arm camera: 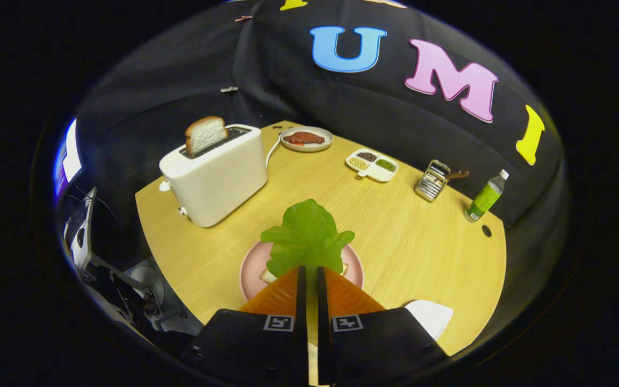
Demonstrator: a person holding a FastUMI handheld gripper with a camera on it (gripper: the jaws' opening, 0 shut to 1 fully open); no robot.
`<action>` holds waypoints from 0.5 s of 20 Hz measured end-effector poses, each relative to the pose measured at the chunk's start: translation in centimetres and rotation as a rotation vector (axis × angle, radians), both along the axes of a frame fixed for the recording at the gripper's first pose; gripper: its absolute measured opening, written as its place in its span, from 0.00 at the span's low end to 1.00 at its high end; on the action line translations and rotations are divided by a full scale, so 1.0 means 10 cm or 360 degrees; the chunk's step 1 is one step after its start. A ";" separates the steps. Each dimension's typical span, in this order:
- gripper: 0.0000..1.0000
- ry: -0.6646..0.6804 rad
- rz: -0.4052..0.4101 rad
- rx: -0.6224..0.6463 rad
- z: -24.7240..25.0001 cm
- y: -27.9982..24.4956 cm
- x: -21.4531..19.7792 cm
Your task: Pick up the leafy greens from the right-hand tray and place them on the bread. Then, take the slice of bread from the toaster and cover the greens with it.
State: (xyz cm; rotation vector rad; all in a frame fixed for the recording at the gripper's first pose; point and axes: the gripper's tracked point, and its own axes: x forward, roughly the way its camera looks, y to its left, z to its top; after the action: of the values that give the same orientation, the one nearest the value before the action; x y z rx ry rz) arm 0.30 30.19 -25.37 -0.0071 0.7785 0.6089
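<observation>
The gripper (309, 271) pinches the greens (306, 236) with both fingers pressed close together on the leaf's near edge. The leaf hangs over a pink plate (249, 266) near the front edge of the tabletop (422, 252), with bread (266, 276) peeking out on the plate under it. A white toaster (215, 174) stands toward the left edge, and a slice (205, 134) sticks up from its slot. A white tray (430, 316) sits at the front right edge.
</observation>
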 end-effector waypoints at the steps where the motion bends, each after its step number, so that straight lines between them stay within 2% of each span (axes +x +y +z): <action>1: 0.11 0.0030 0.0003 -0.0015 -0.08 0.06 0.02; 6: 0.13 0.0196 -0.0024 -0.0114 -0.57 0.20 0.07; 7: 0.19 0.0223 -0.0028 -0.0139 -0.66 0.21 0.06; 10: 0.71 0.0170 -0.0091 -0.0166 -0.65 0.14 0.11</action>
State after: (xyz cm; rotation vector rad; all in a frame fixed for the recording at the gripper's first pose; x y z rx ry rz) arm 1.40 31.63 -31.87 -0.0479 0.9104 0.5169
